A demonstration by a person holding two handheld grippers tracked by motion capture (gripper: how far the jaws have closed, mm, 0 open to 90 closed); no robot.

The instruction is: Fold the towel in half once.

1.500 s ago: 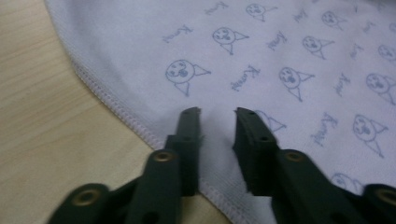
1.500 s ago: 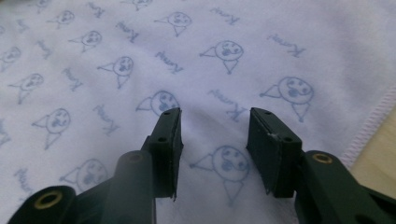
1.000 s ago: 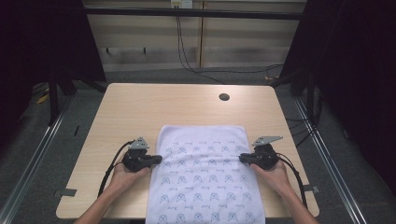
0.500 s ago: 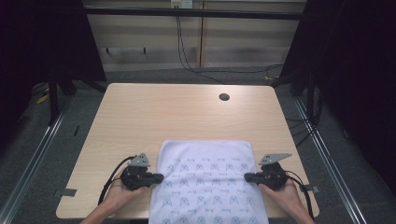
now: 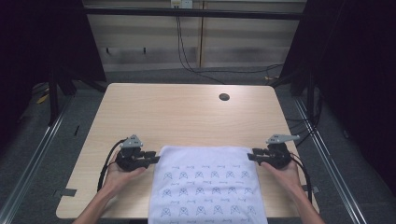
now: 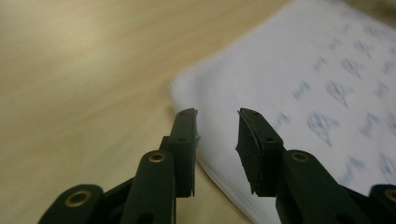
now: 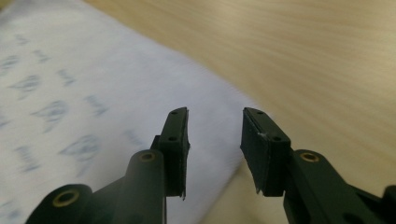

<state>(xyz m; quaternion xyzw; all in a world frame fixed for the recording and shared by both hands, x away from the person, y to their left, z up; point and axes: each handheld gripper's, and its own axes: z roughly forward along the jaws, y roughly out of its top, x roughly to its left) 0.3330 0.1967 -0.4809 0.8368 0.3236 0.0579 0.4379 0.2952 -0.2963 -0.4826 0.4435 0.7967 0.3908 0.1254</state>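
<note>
Cloth: white rectangular cloth with blue printed figures (image 5: 208, 184) lies flat at the near edge of the light wooden table (image 5: 187, 116), hanging over it.
Gripper views: show gaps between pads, nothing inside.
Left gripper (image 5: 156, 158): released, jaws just opened, beside the cloth's left far corner.
Right gripper (image 5: 250, 156): released, jaws just opened, at its right far corner.
Change: cloth pulled nearer.

In the high view soft overhead light falls evenly on the pale table (image 5: 187, 116) with faint shadows and no glare, while the surroundings sink into darkness; both gripper views are dimmer and warmer; the cloth (image 6: 299, 70) and the wood grain smear with blur; only the black jaws look sharp.
</note>
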